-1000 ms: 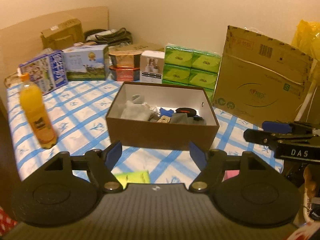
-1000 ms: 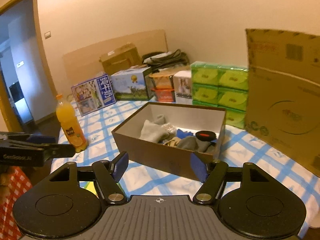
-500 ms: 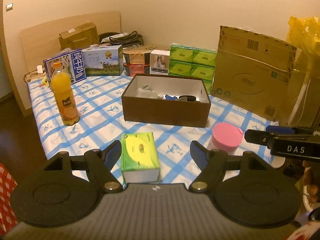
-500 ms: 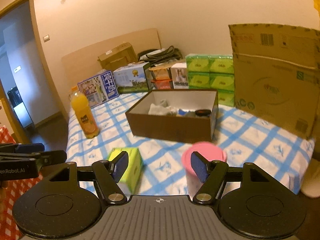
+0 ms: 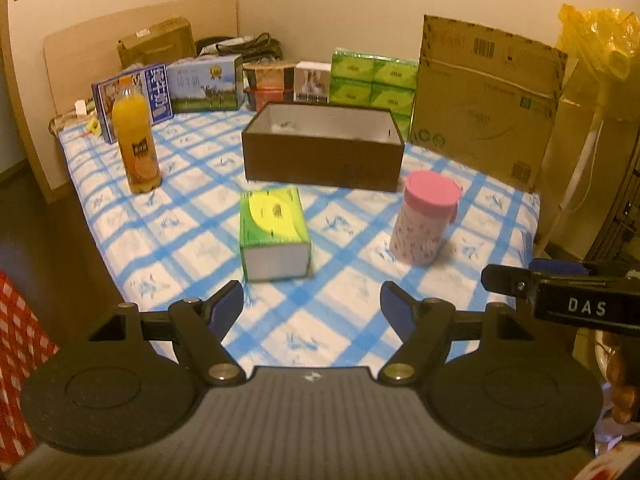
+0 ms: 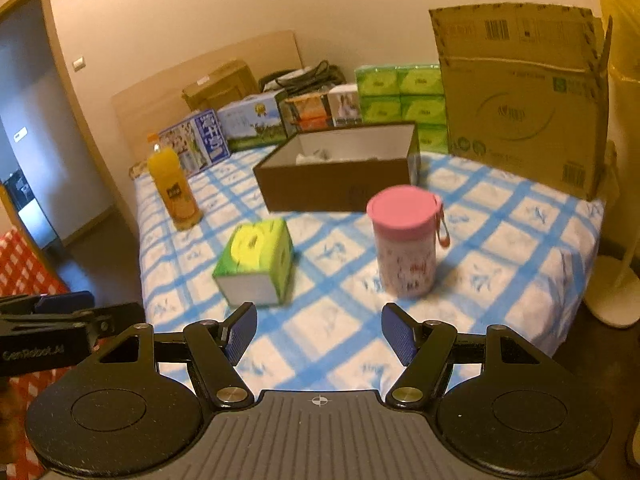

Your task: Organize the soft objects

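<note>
- Left gripper (image 5: 311,306): jaws wide apart, nothing betw. them; held above near edge of table (image 5: 192,236) w/ blue-and-white check cloth.
- Right gripper (image 6: 319,332): jaws likewise spread wide, nothing gripped; also over table's near edge. Its side shows at right of left-wrist view, label "DAS".
- Tissue box (image 5: 274,233), green w/ yellow top: lies on cloth just ahead of left jaws, near-centre; not touched by either gripper.
- Pink-lidded canister (image 5: 425,218), floral body, upright: right of tissue box, apart from it; small loop strap at lid side.
- Brown open box (image 5: 324,157), white inside: behind tissue box & canister, mid-table. Soft items (image 6: 312,157) – pale cloth only just visible above front wall in right-wrist view; rest of contents hidden by wall.
- Orange drink bottle (image 5: 135,144): upright, left of brown box, well apart.
- Back row along wall, L to R: blue milk cartons (image 5: 168,92), small printed boxes, stacked green tissue packs (image 5: 372,80).
- Large flat cardboard box (image 5: 484,100): stands upright at right rear, just beside brown box's far right corner.
- Yellow plastic bag (image 5: 600,40): far right, behind cardboard.
- Wooden board (image 5: 120,36) leaning on wall at left rear, a brown carton in front of it.
</note>
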{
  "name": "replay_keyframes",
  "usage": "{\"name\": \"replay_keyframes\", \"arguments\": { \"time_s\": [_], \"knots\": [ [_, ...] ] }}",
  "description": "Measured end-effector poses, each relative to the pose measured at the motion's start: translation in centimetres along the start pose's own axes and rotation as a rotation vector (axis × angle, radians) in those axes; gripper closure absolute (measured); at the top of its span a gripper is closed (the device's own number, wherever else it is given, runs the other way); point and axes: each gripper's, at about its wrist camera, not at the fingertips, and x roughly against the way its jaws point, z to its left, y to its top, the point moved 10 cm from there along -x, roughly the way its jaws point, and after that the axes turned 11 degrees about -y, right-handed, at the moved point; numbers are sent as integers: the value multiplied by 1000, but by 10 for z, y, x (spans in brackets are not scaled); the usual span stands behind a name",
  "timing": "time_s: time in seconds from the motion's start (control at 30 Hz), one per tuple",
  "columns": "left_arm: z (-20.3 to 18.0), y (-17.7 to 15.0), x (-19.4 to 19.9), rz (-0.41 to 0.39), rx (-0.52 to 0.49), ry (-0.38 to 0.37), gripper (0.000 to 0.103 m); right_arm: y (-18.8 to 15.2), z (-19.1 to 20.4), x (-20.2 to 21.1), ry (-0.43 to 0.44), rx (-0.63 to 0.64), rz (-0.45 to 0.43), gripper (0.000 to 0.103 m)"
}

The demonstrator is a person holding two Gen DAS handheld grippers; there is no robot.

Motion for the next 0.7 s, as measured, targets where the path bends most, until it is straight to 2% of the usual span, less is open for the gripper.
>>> {"name": "replay_keyframes", "arguments": {
  "time_s": [0.23,0.7],
  "knots": [
    [-6,-29,6,32,1,-2,29,-34,5,6,8,11,41,34],
    [0,-59,2,68,16,13,29,-68,12,0,19,43,94,34]
  ]
}}
